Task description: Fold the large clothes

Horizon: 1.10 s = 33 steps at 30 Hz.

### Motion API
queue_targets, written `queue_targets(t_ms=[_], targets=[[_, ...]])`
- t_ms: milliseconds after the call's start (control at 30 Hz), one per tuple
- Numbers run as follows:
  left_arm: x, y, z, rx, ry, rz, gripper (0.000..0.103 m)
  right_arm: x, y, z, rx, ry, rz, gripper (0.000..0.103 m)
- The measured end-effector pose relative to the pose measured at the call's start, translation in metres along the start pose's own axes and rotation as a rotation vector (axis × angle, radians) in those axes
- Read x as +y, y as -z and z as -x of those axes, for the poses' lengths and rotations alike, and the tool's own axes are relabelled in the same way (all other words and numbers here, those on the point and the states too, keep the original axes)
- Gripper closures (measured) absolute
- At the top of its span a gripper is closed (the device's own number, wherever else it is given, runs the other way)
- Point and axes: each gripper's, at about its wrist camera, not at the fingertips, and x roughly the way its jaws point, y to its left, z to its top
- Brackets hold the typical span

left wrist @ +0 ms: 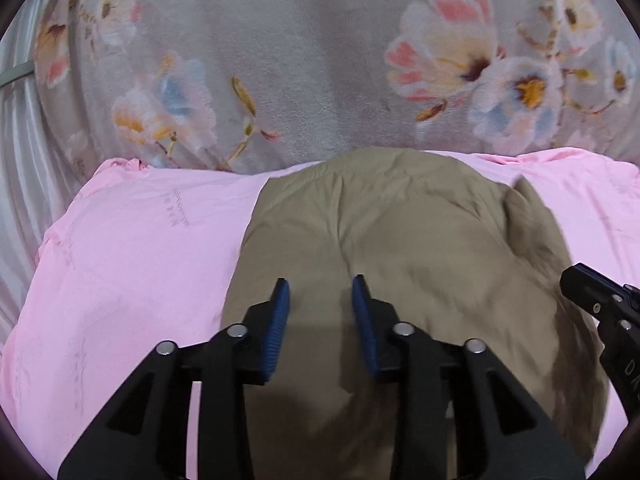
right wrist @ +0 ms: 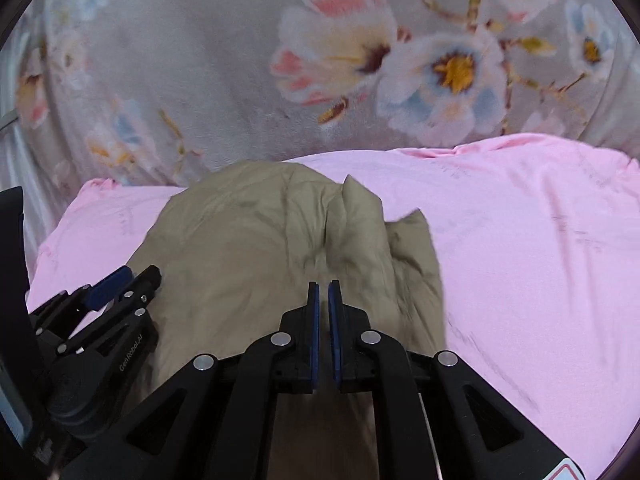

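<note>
Left gripper (left wrist: 320, 284) spread wide, blue pads apart, nothing between them, hovering over the near-left part of the garment (left wrist: 400, 248). In the right wrist view it shows at far left (right wrist: 120, 280), at the garment's left edge, over the sheet border.

Right gripper (right wrist: 324, 288) nearly closed, pads almost together with a thin gap; can't tell if any cloth is pinched, none visible between the tips. It sits over the near-middle of the garment (right wrist: 248, 248). Only its black tip shows at the right edge of the left wrist view (left wrist: 592, 292).

Garment: khaki/tan, bunched and wrinkled, folded into a rough heap, lying on the pink sheet (left wrist: 132, 248), roughly centred between the grippers. A raised fold or flap sticks up on its right side (right wrist: 408, 240). Pink sheet (right wrist: 520, 240) spreads left and right of it.

Behind the sheet: grey floral blanket (left wrist: 304, 60), also (right wrist: 200, 60). Striped white fabric at far left (left wrist: 24, 184).
</note>
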Motion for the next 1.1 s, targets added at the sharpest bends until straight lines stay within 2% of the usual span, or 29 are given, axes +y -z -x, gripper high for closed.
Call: queue_targets(t_ms=[100, 200, 333, 600, 1000, 1100], targets=[[0.005, 0.022, 0.022, 0.014, 0.017, 0.008, 0.071, 0.006, 0.031, 0.011, 0.036, 0.018, 0.037, 0.096], [0.007, 0.038, 0.026, 0.020, 0.026, 0.033, 0.071, 0.014, 0.051, 0.008, 0.054, 0.067, 0.081, 0.096], [0.000, 0.050, 0.026, -0.007, -0.002, 0.011, 0.071, 0.013, 0.053, 0.008, 0.074, 0.065, 0.072, 0.097], [-0.001, 0.052, 0.023, 0.008, 0.010, 0.021, 0.071, 0.016, 0.055, 0.003, 0.098, 0.083, 0.093, 0.096], [-0.002, 0.053, 0.023, 0.009, 0.011, 0.021, 0.071, 0.014, 0.055, 0.001, 0.106, 0.071, 0.082, 0.096], [0.002, 0.053, 0.025, 0.006, 0.032, 0.044, 0.069, 0.012, 0.054, 0.004, 0.098, 0.059, 0.069, 0.096]])
